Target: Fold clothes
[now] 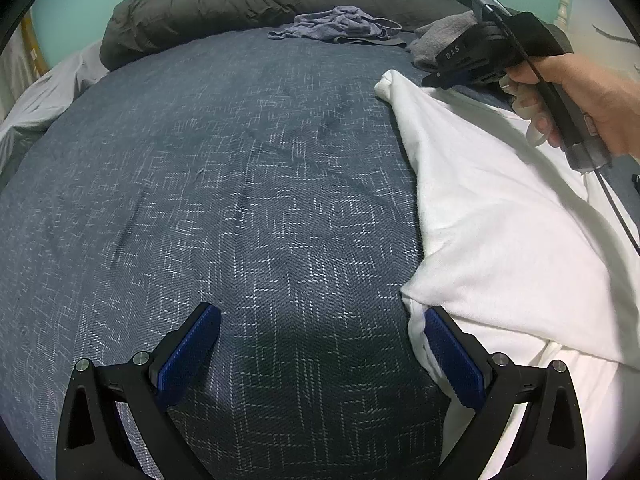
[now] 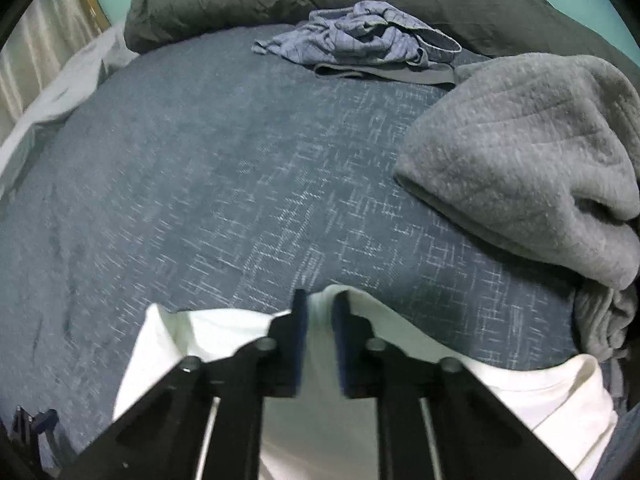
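**White shirt pinched on the right, left tool spread beside it**

At the far left, a pale sheet (image 1: 48, 96) hangs off the side of the bed. The blue cover (image 1: 240, 200) fills most of both views, with a dark duvet (image 1: 224, 4) bunched along its far edge.

Your left gripper (image 1: 320, 356) hovers low over the cover with its fingers set wide apart and nothing between them. Its right pad (image 1: 452, 360) lies just against the near edge of the white shirt (image 1: 500, 208); the other pad (image 1: 188, 356) is over bare cover.

A crumpled blue garment (image 2: 360, 40) lies near the duvet, at the far middle of the bed.

The shirt lies on the right part of the bed, one fold raised in a ridge that runs up to your right gripper (image 2: 320, 340). In the right wrist view its fingers stand nearly together with white cloth between them, so it is clamped on the shirt. Your hand (image 1: 592, 100) grips its handle.

Farthest right, a grey fleece (image 2: 540, 152) sits heaped just beyond the shirt.
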`<state>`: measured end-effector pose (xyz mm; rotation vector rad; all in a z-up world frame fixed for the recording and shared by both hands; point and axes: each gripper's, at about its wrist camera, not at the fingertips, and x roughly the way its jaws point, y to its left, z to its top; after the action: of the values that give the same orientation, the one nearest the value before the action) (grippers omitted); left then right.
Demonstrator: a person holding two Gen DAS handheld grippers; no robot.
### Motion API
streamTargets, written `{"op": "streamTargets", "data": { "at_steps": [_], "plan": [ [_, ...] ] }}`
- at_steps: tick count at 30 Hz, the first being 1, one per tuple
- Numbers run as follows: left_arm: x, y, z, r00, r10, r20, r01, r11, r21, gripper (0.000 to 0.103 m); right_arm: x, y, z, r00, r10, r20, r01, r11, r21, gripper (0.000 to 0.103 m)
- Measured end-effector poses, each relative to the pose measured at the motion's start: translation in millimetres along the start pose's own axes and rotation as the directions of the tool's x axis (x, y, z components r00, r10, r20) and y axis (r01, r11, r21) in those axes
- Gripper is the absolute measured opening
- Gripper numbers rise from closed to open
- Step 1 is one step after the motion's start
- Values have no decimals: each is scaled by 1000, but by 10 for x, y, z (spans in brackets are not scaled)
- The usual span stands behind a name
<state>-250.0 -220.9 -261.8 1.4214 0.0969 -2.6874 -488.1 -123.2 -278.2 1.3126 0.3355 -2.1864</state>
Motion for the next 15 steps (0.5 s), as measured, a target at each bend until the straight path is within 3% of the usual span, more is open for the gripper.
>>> {"op": "streamTargets", "data": {
  "at_steps": [4, 15],
  "plan": [
    [11, -2, 3, 1000, 0, 0, 0, 1000, 2, 103, -124, -128, 65, 997, -40, 74, 36, 998, 53, 7],
    [15, -17, -6, 1000, 2, 1, -2, 1000, 6, 103, -130, -257, 55, 997, -28, 73, 20, 994, 111, 9]
  ]
}}
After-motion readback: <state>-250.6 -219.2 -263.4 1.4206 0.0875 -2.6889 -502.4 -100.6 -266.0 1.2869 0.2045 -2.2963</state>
